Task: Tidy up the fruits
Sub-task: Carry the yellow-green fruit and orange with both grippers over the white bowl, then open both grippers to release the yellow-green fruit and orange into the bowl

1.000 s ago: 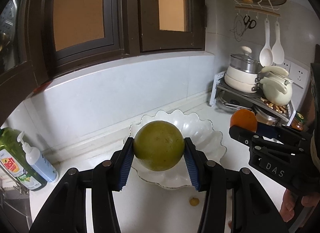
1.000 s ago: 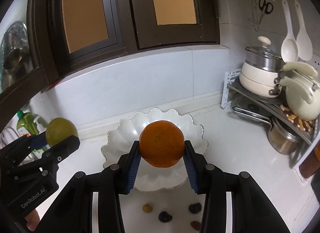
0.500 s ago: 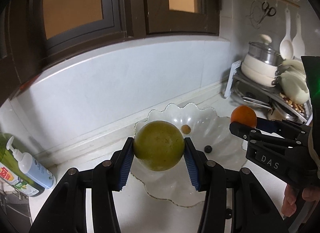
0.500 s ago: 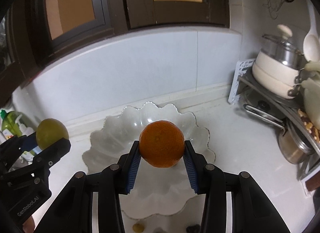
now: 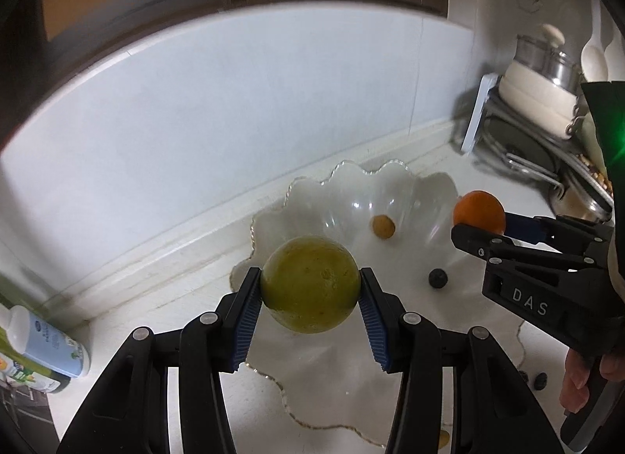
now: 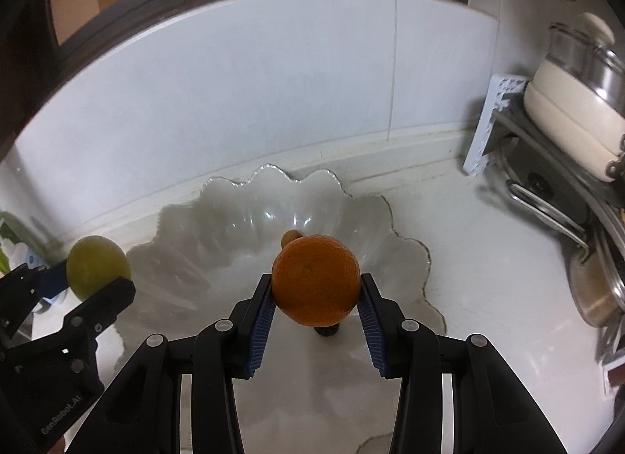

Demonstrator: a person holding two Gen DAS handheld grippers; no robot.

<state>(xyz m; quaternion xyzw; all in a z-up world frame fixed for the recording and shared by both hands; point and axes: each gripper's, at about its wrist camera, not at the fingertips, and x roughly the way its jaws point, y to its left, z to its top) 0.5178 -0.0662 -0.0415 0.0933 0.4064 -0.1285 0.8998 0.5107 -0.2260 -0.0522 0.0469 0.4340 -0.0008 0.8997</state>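
Black left hand-held gripper, ribbed blue pads, silver screws, right hand-held gripper alike — "DAS" lettering, perhaps embossed

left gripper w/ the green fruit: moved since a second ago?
Yes. The left gripper, shut on the round green fruit, has come forward and down over the scalloped white glass bowl, which now looms larger beneath it.

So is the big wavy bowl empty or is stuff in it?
Not empty. The bowl already holds a small tan fruit and a dark berry; the green fruit and orange are above it, clamped in jaws.
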